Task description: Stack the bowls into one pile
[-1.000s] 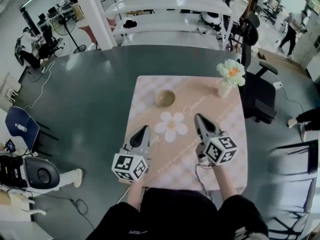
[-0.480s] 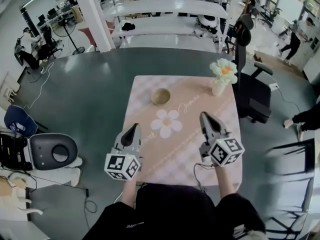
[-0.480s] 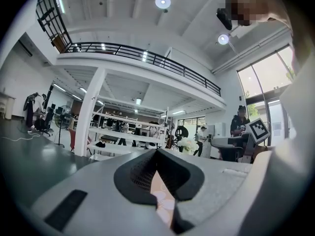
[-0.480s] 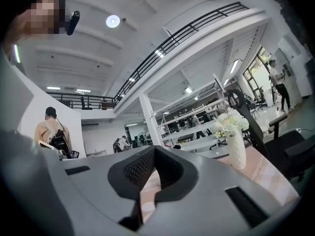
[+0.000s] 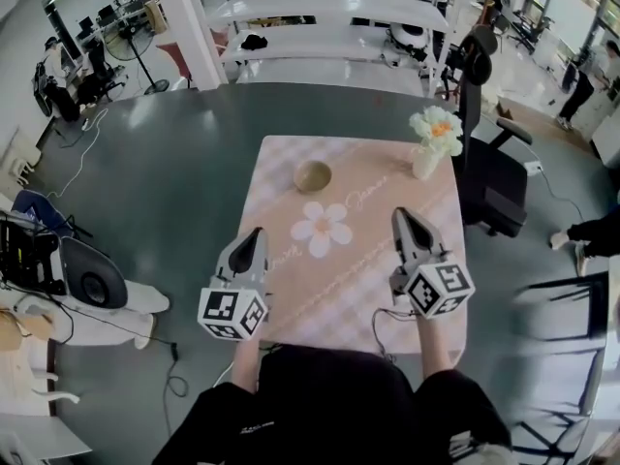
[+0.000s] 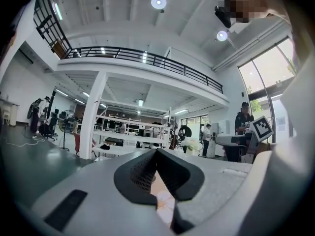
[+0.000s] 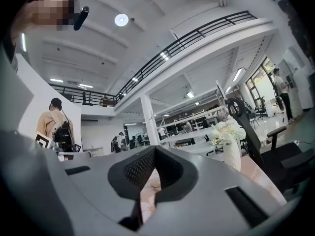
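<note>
A tan bowl (image 5: pixel 313 175) sits upright on a pink checked cloth (image 5: pixel 373 264) that covers part of a dark round surface (image 5: pixel 184 192). The bowl is on the far left part of the cloth, just beyond a white flower print (image 5: pixel 321 229). Whether it is a single bowl or several nested together cannot be told from the head view. No other bowl shows on the cloth.

The left gripper (image 5: pixel 255 232) is held over the near left edge of the cloth, pointing away from the person, well apart from the bowl. Its jaws are pressed together at the tips, with nothing between them (the left gripper view shows only cloth through the gap behind the tips).

The right gripper (image 5: pixel 401 215) is held over the near right part of the cloth, also pointing away. Its jaws likewise meet at the tips and pinch nothing. It is further from the bowl than the left gripper.

A white vase (image 5: pixel 424 163) of pale flowers stands upright at the far right corner of the cloth, and it also shows to the right in the right gripper view (image 7: pixel 231 154). A black chair (image 5: pixel 489 177) stands just beyond that corner, beside the surface.
</note>
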Demonstrator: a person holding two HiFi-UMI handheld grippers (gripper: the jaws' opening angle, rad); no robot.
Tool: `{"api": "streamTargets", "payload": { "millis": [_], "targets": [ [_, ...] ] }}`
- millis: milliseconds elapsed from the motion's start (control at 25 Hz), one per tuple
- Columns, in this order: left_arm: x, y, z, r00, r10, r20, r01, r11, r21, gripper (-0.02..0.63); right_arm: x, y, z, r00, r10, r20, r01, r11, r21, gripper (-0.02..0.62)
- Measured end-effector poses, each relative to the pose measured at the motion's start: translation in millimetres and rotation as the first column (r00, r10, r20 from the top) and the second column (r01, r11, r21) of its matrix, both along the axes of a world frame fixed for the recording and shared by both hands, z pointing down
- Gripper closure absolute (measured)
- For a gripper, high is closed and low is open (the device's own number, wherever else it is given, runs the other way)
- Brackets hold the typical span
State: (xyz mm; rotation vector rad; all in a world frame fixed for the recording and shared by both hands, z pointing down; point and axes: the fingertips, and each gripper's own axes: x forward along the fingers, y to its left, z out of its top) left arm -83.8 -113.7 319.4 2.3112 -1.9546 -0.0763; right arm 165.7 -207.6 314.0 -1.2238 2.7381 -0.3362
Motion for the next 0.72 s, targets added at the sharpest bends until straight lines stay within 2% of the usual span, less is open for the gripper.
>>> {"api": "streamTargets", "payload": {
  "millis": [400,720],
  "targets": [
    [0,2,4,0.998,-0.031,0.060,0.032,0.999,-0.020,0.609,10,2,2,0.999,0.027,-0.031,-0.027,0.999,0.022,0.603],
    [1,1,9,0.998,-0.037,0.055,0.038,0.999,-0.026,0.609,16,0,7,0.998,0.041,-0.050,-0.040,0.999,0.023,0.603]
  ]
}}
